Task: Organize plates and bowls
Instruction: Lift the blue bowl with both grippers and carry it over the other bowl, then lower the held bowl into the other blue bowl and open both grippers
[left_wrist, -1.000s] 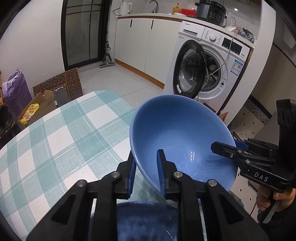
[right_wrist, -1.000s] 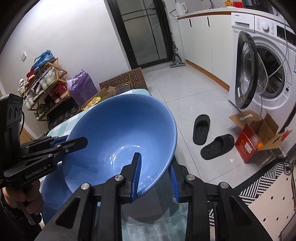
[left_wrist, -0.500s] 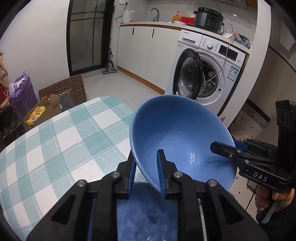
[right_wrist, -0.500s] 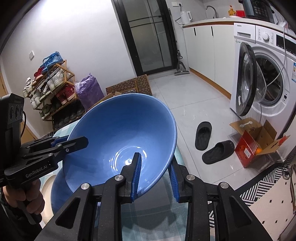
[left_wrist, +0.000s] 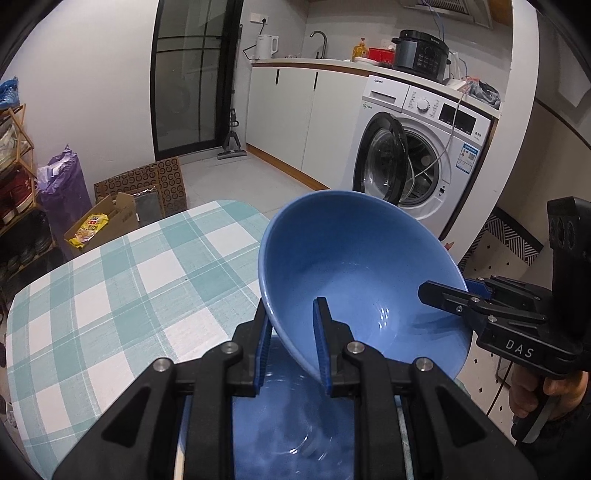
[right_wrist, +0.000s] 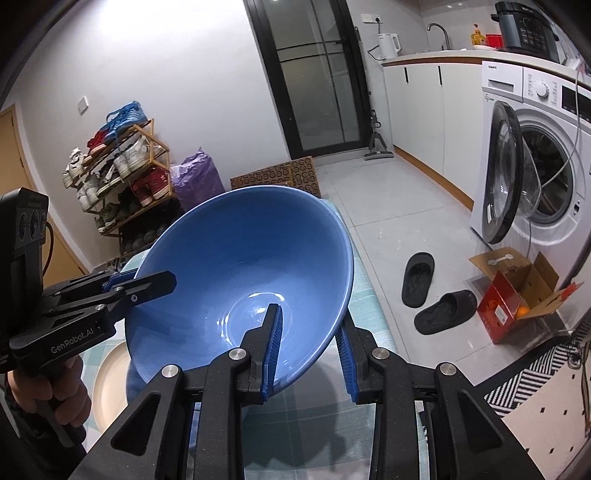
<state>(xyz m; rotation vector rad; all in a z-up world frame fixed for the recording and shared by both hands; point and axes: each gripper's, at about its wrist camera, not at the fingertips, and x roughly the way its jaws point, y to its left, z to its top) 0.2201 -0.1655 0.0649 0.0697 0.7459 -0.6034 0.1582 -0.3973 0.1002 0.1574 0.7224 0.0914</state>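
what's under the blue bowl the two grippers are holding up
Below the lifted blue bowl lies a second blue dish on the checked tablecloth, with a cream plate beside it. The dish's full shape is hidden by bowl and grippers.

Dim indoor light, strong fisheye bending, dark vignetted corners, blur low in left view.

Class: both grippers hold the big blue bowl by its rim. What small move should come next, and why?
Probably carry the blue bowl sideways, level. The left gripper and right gripper clamp opposite rims, it hangs above another blue dish, and the checked tablecloth offers room.
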